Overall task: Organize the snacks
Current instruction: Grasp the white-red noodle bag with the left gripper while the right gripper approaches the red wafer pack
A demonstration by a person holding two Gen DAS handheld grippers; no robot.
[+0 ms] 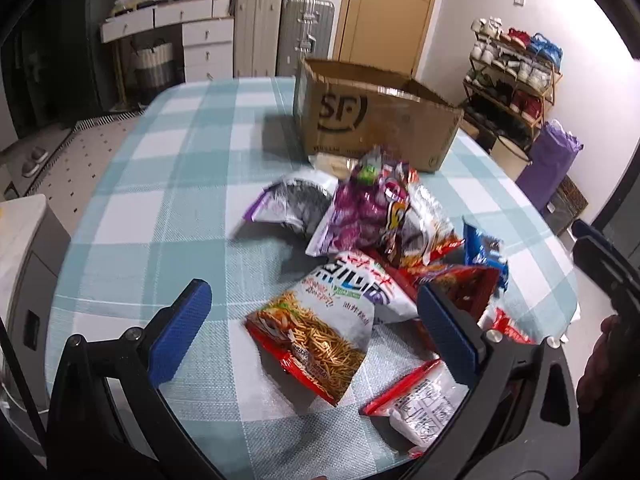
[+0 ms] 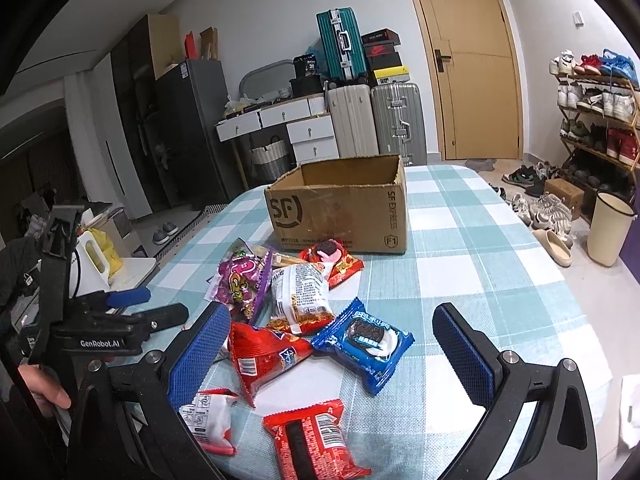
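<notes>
In the left wrist view, the left gripper is seen spread wide with nothing held between its blue pads, above a noodle snack bag. The cardboard box, open at the top, stands on the checked tablecloth. The snack pile lies just in front of the box: a purple bag nearest it, a grey bag to the purple one's left, a blue cookie pack to the right.

In the right wrist view, the right gripper is likewise held wide open and empty, over the near end of the pile. In front of the cardboard box the blue cookie pack, a red bag and a red wrapper are seen. The left gripper is visible well to the left of the box.
</notes>
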